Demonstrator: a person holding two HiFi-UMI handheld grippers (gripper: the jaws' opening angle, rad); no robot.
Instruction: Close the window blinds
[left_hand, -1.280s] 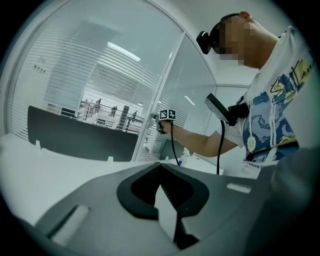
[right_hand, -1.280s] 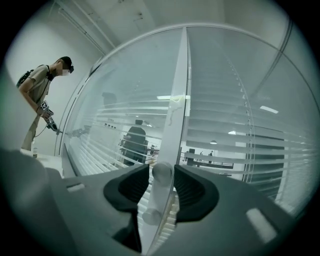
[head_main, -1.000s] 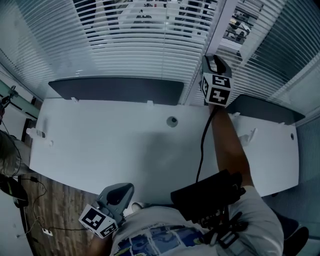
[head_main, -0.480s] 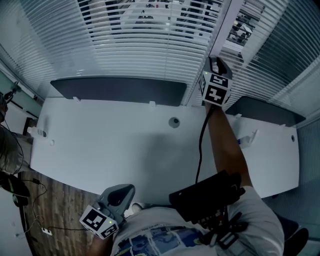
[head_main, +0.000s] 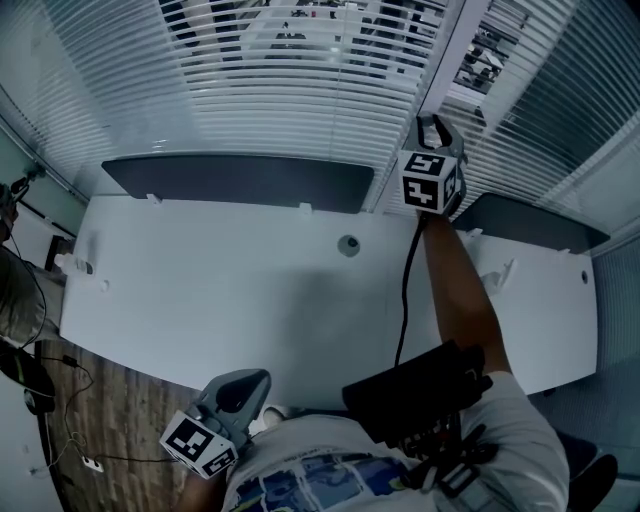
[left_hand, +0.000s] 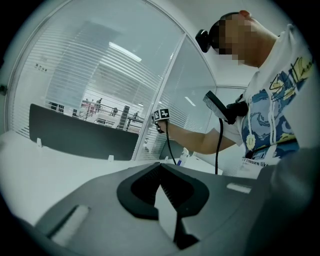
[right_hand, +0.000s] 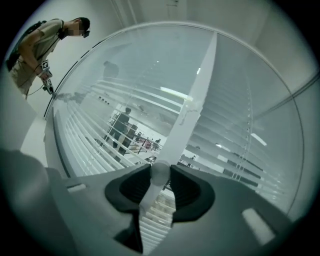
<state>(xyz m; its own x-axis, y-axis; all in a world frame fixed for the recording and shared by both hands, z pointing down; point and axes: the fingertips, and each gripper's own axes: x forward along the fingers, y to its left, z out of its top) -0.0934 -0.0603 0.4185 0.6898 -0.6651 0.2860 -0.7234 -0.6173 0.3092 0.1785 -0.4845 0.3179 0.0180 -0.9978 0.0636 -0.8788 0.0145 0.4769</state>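
Note:
White slatted blinds (head_main: 290, 90) cover the window beyond the desk, their slats tilted so the room behind shows through. My right gripper (head_main: 430, 125) is raised at the post between the two panes. In the right gripper view a pale translucent blind wand (right_hand: 187, 112) hangs down into my right gripper (right_hand: 160, 172), and both pads press on its rounded end. My left gripper (head_main: 240, 385) hangs low near my body, off the desk's front edge. In the left gripper view my left gripper (left_hand: 160, 167) holds nothing and its tips meet.
A white desk (head_main: 220, 290) with a round cable hole (head_main: 348, 245) lies below the window. Dark divider panels (head_main: 235, 180) (head_main: 530, 220) stand along its far edge. A black cable (head_main: 405, 300) runs along my right arm. Another person (right_hand: 40, 40) stands at the left.
My right gripper has twisted a little at the window post, so its marker cube now faces differently. My left gripper has stayed where it was.

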